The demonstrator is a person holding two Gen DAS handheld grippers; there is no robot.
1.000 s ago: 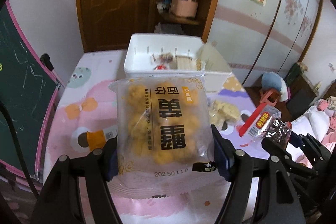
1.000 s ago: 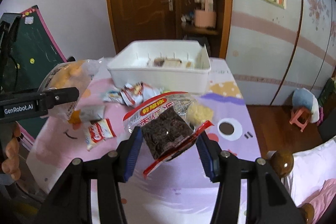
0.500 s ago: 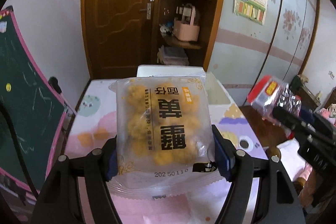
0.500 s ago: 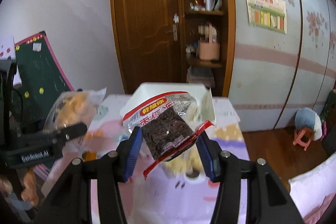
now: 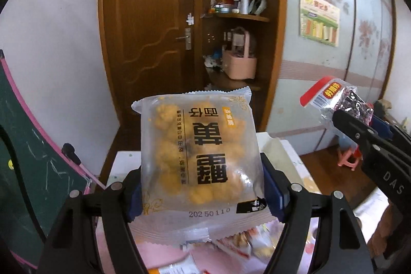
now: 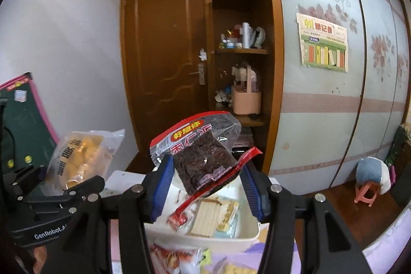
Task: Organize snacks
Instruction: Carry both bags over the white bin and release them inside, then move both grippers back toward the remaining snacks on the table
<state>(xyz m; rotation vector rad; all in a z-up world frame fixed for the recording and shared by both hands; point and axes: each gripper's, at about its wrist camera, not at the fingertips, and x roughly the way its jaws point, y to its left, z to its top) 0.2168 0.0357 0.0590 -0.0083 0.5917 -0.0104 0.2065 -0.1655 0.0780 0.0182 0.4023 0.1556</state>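
Jaws clamped both sides: left gripper on yellow puff bag, right gripper on dark date pack, both above white bin. Left jaws just eased wider; slick bag may slip short onto counter.

A clear packet of yellow puffed snacks, printed with large black characters, is held upright above the table. Beside it, a red-edged packet of dark dried fruit hangs tilted over a white bin. 2 or 3 wrapped snacks lie in the bin; more packets lie on the table just before it.
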